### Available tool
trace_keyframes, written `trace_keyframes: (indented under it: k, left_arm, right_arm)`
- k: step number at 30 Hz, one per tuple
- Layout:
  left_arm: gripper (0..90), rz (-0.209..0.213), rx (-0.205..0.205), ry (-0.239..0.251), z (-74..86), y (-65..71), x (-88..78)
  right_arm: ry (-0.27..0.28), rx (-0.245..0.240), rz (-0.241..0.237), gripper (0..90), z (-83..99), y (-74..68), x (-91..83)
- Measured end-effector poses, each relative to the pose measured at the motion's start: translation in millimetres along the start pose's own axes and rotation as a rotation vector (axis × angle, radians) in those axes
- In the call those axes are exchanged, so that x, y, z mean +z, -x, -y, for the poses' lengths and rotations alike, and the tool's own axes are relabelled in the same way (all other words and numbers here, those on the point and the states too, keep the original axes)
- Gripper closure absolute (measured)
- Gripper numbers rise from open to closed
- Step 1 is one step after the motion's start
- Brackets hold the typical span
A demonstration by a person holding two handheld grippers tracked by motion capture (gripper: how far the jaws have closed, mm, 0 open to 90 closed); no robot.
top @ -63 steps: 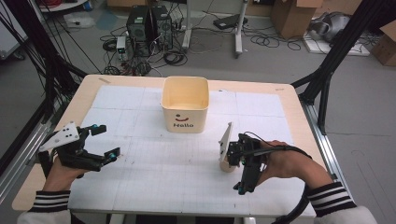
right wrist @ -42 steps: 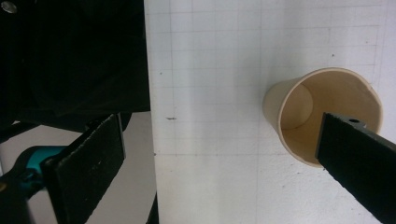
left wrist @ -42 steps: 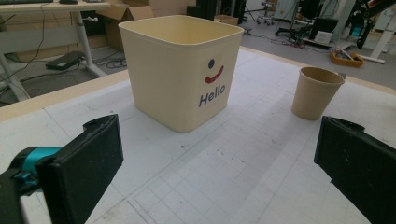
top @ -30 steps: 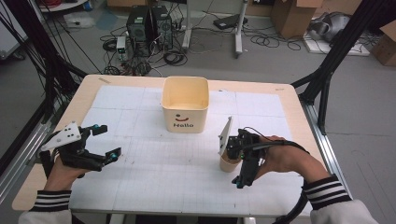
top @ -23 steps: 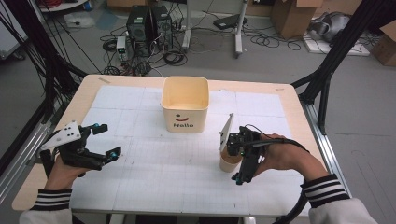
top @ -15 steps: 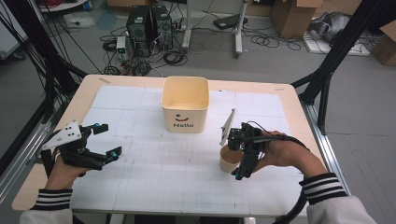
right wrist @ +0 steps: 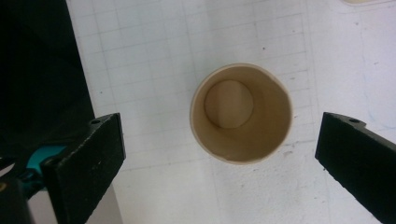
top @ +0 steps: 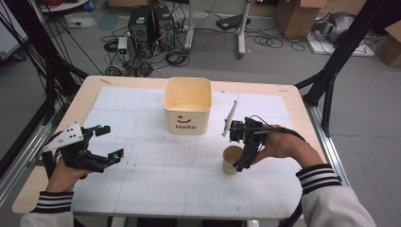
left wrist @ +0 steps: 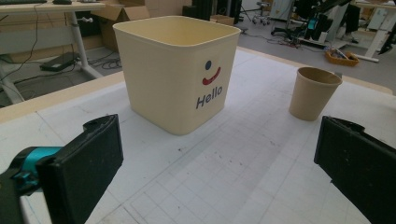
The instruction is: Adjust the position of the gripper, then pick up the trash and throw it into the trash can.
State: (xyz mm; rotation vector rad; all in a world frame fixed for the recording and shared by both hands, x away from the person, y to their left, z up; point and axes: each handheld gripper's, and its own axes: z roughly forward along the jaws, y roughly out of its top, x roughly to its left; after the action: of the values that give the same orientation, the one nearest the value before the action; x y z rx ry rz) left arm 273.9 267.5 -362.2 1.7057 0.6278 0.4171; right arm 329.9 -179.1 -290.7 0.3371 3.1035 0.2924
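Where white gridded sheet covers surface (top: 142,189), cream square tub (top: 187,105) stands near far edge, centre; print on front: dark dot, red curved stroke, word "Hello". Left gripper (top: 105,143) near left edge, jaws spread wide, holding nothing. Right gripper (top: 242,163) toward right edge, pointed down over brown paper cup (right wrist: 240,113), jaws wide apart either side of rim, not touching. Cup upright, empty, right of tub, toward near edge.
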Motion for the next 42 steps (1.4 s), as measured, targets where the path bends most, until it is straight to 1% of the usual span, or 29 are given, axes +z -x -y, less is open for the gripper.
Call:
trace_keyframes:
  k: [1,6,9,12,14,16,17,18,20,24,25,27,30,35,42]
  left_arm:
    - [1.7,0.000,0.001,0.000,-0.2,0.0,0.0]
    - [1.7,-0.003,-0.003,0.005,-0.4,-0.3,-0.9]
    - [1.7,-0.002,0.000,0.004,-0.5,-0.3,-0.9]
    - [1.7,-0.003,0.000,0.002,-0.4,-0.1,-0.7]
    - [1.7,-0.002,0.002,0.001,-0.5,-0.1,-0.9]
    - [1.7,-0.003,-0.002,0.003,-0.5,0.4,-1.1]
    - [1.7,-0.002,-0.002,0.005,-0.6,0.5,-1.2]
    - [1.7,-0.002,-0.004,0.006,-0.7,0.6,-1.2]
    - [1.7,-0.001,-0.001,0.006,-0.7,0.6,-1.5]
    - [1.7,-0.003,0.001,0.006,-0.8,-0.2,-1.3]
    - [1.7,-0.004,-0.003,0.006,-1.2,-0.1,-0.8]
    - [1.7,-0.002,-0.002,0.008,-1.6,0.0,-0.5]
    - [1.7,-0.001,0.002,0.007,-2.1,0.9,0.0]
    - [1.7,-0.001,-0.001,0.009,-2.0,0.6,-0.3]
    - [1.7,-0.002,-0.001,0.007,-1.9,0.6,-0.3]
  right_arm:
    - [-0.004,0.009,0.006,0.4,-0.4,1.3,-0.5]
    - [-0.001,0.012,0.001,0.4,-1.0,8.4,-0.6]
    - [-0.011,0.016,0.000,0.4,-1.7,11.7,1.0]
    - [-0.016,0.023,-0.005,0.4,-2.3,12.9,2.1]
    - [-0.014,0.023,-0.001,0.4,-2.5,13.7,2.8]
    - [-0.016,0.019,-0.007,0.4,-2.6,15.0,3.7]
    - [-0.022,0.027,-0.006,0.4,-2.9,14.6,3.8]
    - [-0.016,0.019,-0.002,0.4,-3.1,15.4,4.5]
    - [-0.023,0.026,-0.009,0.4,-3.3,15.6,4.5]
    - [-0.018,0.018,-0.006,0.4,-3.4,17.1,5.3]
    - [-0.022,0.031,-0.003,0.4,-3.3,16.5,4.6]
    - [-0.024,0.035,0.000,0.4,-3.1,16.7,4.3]
    - [-0.015,0.025,0.001,0.4,-1.7,18.0,4.0]
    - [-0.017,0.038,0.003,0.4,-0.4,17.9,3.1]
    - [-0.019,0.034,0.012,0.4,-2.0,19.3,5.6]
